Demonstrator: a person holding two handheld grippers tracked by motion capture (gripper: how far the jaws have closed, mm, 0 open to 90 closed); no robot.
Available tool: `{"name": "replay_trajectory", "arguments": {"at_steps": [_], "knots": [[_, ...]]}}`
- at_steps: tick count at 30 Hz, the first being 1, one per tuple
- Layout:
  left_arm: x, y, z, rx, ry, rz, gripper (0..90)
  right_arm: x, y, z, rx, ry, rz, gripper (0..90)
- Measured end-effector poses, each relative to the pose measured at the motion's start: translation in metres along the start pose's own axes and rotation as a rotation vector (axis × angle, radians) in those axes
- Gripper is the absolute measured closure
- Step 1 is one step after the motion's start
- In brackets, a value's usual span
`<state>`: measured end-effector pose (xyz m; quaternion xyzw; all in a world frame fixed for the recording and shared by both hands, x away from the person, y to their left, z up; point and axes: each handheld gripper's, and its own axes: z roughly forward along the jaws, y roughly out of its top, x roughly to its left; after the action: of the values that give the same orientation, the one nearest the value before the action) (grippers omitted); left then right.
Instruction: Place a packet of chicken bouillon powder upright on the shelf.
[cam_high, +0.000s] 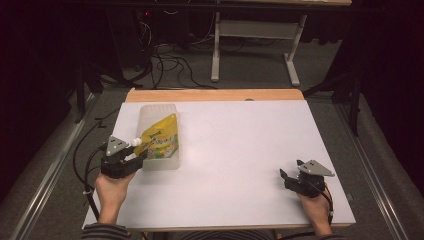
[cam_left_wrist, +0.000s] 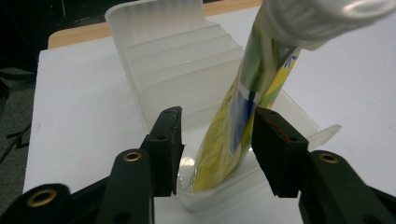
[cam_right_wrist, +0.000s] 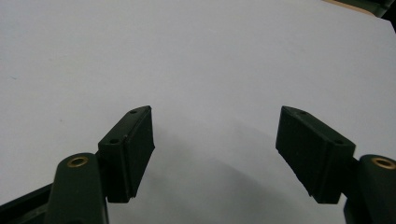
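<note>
Your left tongs (cam_left_wrist: 217, 149) stand open astride the yellow pouch (cam_left_wrist: 233, 140), which leans in the near end slot of the clear rack (cam_left_wrist: 168, 60); neither jaw seems to press it. The step looks like seating or releasing the pouch. Next, back straight out without snagging. Your right tongs (cam_right_wrist: 215, 140) hang open over bare counter (cam_right_wrist: 196, 46).

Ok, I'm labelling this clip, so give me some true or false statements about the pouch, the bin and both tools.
1. The yellow pouch stands in the clear bin. True.
2. The right tool grips the pouch. False: it is open over the bare table.
3. The pouch has a white cap. True.
4. The bin sits at the table's right edge. False: it sits near the left edge.
5. The left tool has its jaws on either side of the pouch. True.
</note>
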<state>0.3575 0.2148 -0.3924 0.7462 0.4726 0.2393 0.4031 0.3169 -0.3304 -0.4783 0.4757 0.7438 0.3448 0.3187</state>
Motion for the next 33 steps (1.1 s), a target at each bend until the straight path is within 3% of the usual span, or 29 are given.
{"name": "replay_trajectory", "arguments": {"at_steps": [4, 9, 18, 26, 33], "knots": [[-0.003, -0.005, -0.006, 0.004, 0.010, -0.010, 48.7, 0.000, 0.000, 0.000, 0.001, 0.000, -0.007, 28.5], [-0.009, -0.016, -0.018, -0.031, 0.015, -0.045, 46.2, 0.000, 0.000, 0.001, 0.005, 0.002, 0.002, 28.5], [-0.038, -0.030, -0.029, -0.060, -0.019, -0.005, 45.3, -0.001, 0.000, 0.001, 0.010, 0.004, 0.006, 28.5], [-0.071, -0.030, -0.018, -0.092, -0.078, 0.052, 44.8, -0.001, 0.000, 0.001, 0.010, 0.004, 0.005, 28.5], [-0.107, -0.027, 0.019, -0.062, -0.180, 0.098, 44.2, -0.001, 0.000, 0.000, 0.003, 0.004, 0.012, 28.5]]}}
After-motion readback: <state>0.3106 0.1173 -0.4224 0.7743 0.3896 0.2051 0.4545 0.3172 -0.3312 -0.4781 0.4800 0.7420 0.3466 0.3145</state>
